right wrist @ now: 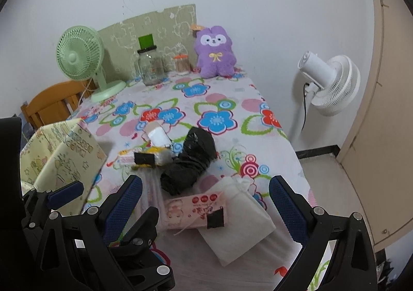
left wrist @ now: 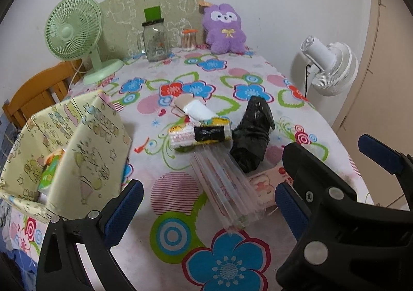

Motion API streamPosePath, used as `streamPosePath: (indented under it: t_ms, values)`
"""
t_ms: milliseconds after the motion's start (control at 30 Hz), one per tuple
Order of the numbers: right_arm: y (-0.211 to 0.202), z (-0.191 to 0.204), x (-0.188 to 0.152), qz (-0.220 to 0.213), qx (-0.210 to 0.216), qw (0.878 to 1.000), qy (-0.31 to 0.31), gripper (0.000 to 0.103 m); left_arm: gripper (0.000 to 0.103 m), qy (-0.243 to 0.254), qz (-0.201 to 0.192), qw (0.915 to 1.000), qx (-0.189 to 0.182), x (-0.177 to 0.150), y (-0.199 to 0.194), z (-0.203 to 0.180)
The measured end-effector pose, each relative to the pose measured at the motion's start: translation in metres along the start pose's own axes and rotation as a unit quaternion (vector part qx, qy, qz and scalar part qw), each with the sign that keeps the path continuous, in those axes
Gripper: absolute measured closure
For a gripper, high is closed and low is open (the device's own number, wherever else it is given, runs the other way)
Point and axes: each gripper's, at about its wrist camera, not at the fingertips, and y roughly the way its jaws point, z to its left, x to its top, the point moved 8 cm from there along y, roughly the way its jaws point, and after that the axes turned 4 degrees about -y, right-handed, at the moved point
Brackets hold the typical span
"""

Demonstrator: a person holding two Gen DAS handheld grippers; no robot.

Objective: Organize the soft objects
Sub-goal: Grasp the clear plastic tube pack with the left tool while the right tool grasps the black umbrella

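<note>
Nearest to me, both claws hang above the flowered table [right wrist: 258, 99] with fingers spread and nothing held: the left claw [left wrist: 209, 209] over a clear plastic bag [left wrist: 227, 187], the right claw [right wrist: 205, 207] over a pink tissue pack [right wrist: 193, 209] lying on a white cloth pouch [right wrist: 242, 223]. Just beyond lie a crumpled black bag [right wrist: 188, 164], a yellow packet [left wrist: 198, 134] and a white roll [left wrist: 196, 108], with a patterned storage box [left wrist: 77, 146] at the left edge. At the far wall stand a green fan [left wrist: 73, 32], a glass jar [left wrist: 156, 41] and a purple plush toy [left wrist: 223, 30].
</note>
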Motion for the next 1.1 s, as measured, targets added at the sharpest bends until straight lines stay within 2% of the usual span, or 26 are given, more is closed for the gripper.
streamPosePath:
  t_ms: [367,500,733,933,1100]
  values:
    - [0.015,-0.011,-0.018,0.021,-0.004,1.0,0.012,0.004,0.0,0.008,0.023,0.9997,0.001,-0.013,0.017,-0.007]
    - [0.019,-0.012,-0.02,0.026,0.0,0.999,0.019,0.004,0.0,0.0,0.027,0.9996,0.013,-0.011,0.023,-0.001]
    - [0.028,-0.013,-0.015,0.028,0.004,0.999,0.026,0.004,0.002,-0.011,0.035,0.9993,0.013,-0.005,0.034,0.002]
    - [0.038,-0.013,-0.011,0.032,0.0,0.999,0.026,0.004,0.011,-0.018,0.044,0.9988,0.008,-0.002,0.045,0.004]
    - [0.047,-0.01,-0.01,0.042,0.0,0.999,0.02,0.005,0.025,-0.025,0.063,0.9977,0.004,-0.006,0.052,0.008]
